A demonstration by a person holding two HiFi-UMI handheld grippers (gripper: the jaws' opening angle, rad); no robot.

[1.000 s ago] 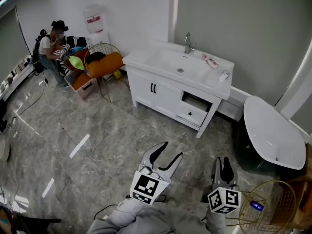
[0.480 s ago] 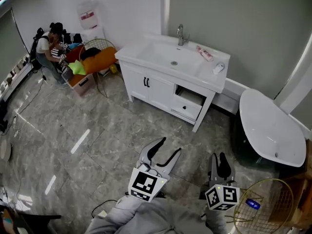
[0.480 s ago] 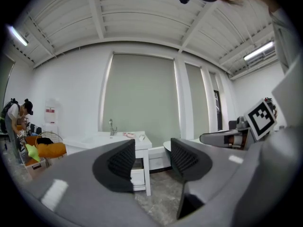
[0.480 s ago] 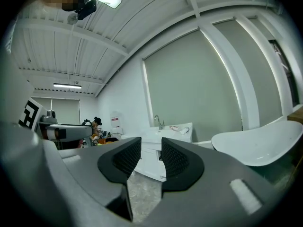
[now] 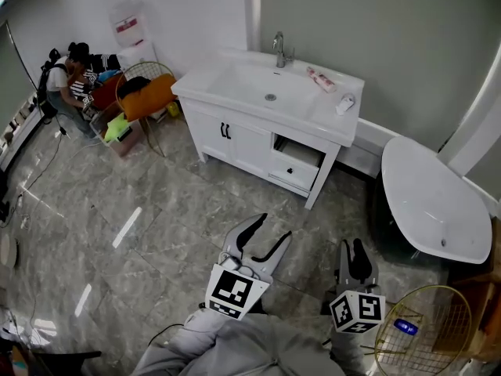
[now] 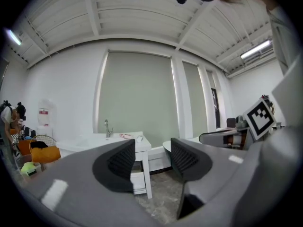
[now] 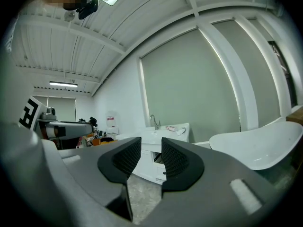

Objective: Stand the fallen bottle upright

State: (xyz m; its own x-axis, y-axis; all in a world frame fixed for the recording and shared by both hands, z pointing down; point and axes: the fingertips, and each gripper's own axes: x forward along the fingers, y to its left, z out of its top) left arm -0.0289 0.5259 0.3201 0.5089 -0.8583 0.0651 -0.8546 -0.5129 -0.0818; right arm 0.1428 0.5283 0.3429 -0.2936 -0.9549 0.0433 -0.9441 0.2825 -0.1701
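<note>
At ten o'clock in the head view, a person crouches by a heap of bags and an orange chair against the wall. At twelve o'clock stands a white table with a basin set in it and a tap at its back edge. One drawer under the right half is pulled open. Right of the basin, a pink tube lies flat. Just beyond it at one o'clock, the white bottle lies on its side near the table's right front corner. At three o'clock sits a white bathtub.

Low in the picture, at six o'clock, the left tool is held over the grey floor, well away from the table. Its jaws are spread wide, and only the far room shows between them. At five o'clock the right tool has its jaws drawn together and grips nothing. A wire basket with a small blue thing inside stands just right of it.
</note>
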